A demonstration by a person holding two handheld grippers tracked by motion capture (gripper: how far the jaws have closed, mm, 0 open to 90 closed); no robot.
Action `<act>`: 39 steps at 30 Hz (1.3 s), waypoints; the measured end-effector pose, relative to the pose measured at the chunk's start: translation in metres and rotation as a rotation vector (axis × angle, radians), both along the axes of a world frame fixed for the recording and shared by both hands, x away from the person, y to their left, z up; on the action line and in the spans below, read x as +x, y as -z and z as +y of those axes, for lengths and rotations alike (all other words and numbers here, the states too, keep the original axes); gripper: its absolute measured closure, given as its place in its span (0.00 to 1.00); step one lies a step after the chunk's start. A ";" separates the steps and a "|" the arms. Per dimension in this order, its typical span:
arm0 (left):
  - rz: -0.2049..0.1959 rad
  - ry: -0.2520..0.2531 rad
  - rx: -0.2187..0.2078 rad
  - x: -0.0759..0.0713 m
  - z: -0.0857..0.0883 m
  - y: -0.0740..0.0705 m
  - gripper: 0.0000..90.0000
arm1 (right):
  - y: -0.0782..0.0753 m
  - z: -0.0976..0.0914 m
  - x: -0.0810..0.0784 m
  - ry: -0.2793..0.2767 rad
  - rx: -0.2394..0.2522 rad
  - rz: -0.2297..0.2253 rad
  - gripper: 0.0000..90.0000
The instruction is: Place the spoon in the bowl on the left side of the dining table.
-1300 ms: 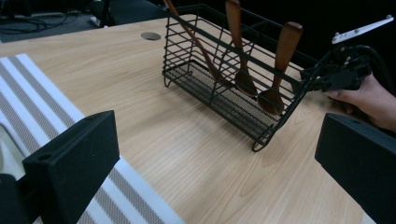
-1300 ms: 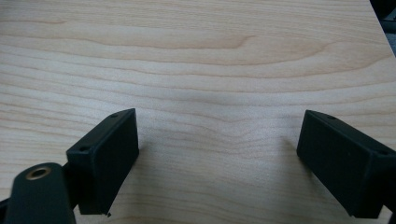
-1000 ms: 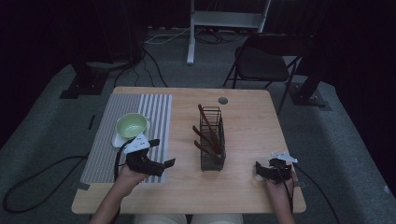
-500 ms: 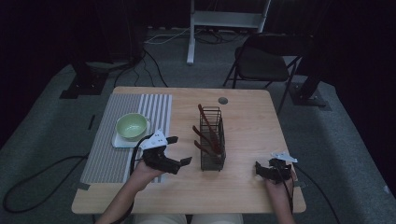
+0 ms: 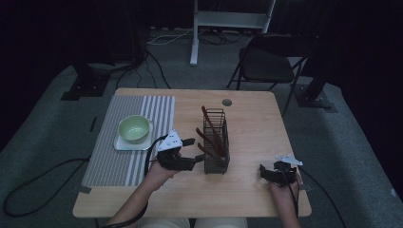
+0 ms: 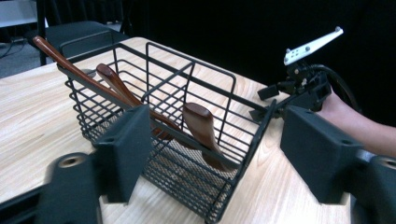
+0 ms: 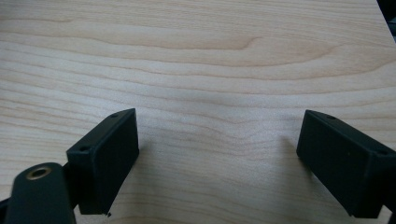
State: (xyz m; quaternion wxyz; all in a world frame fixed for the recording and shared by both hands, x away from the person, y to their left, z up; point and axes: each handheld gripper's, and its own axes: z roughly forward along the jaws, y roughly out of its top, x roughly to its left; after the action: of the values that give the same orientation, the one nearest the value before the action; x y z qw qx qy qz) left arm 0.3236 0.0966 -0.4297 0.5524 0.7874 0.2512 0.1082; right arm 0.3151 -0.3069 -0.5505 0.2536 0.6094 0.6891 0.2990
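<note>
Left gripper (image 5: 194, 151) at wire basket (image 5: 216, 142), wooden utensil (image 6: 203, 133) between its jaws

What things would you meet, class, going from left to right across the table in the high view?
Striped mat → green bowl on its white plate → left claw → wire basket with wooden utensils → right claw.

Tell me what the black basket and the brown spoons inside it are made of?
The black basket looks like thin metal wire with a dull black coating: you can see through its grid of straight rods. The brown spoons look like wood, polished smooth: reddish brown with a soft shine on the handles.
</note>
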 end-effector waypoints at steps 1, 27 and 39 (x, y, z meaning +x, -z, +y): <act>0.012 0.002 -0.004 0.002 -0.001 0.001 0.44 | 0.000 0.000 0.000 0.000 0.000 0.000 0.14; -0.029 0.025 -0.017 0.000 -0.012 0.000 0.84 | 0.000 0.000 0.000 0.001 0.002 0.001 0.14; -0.054 0.026 -0.054 -0.004 -0.003 -0.022 0.84 | 0.000 0.000 0.000 0.000 0.001 0.001 0.14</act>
State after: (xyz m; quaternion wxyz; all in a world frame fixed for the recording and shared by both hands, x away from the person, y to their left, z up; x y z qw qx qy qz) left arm 0.3197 0.0940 -0.4077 0.5813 0.7722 0.2289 0.1154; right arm 0.3150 -0.3069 -0.5504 0.2531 0.6095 0.6892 0.2992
